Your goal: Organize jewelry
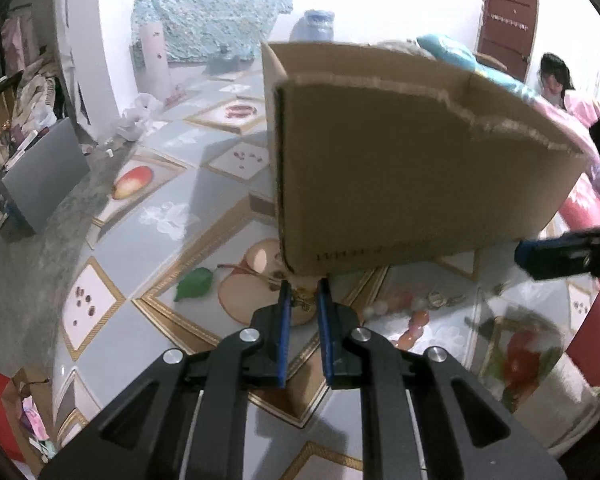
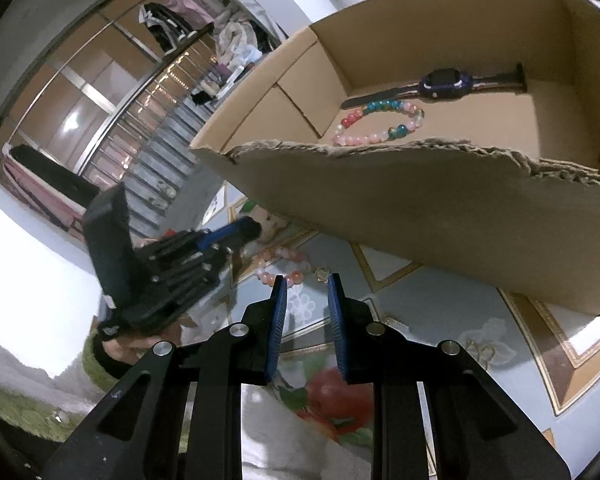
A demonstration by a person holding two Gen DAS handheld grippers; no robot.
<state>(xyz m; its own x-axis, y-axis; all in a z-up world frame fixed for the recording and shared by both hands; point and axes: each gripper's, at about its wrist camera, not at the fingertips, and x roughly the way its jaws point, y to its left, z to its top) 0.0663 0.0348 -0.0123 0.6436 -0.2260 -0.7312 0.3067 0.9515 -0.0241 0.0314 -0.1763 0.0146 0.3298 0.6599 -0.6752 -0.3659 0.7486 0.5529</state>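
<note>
The left gripper [image 1: 304,286] has its jaws close together around a small gold piece [image 1: 300,298] lying near the box [image 1: 400,168], though I cannot tell if it is pinched. The right gripper [image 2: 306,284] is a bit open and empty, with a pink bead bracelet [image 2: 282,266] on the table [image 2: 440,300] just past it. Only the right view looks into the box, where a watch [image 2: 444,82] and a bead bracelet [image 2: 380,122] already lie, so some jewelry is still left outside.

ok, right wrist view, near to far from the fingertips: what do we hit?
Right gripper → pink beaded bracelet on the tablecloth → torn cardboard box wall → multicolour beaded bracelet in the box → purple-faced wristwatch.
</note>
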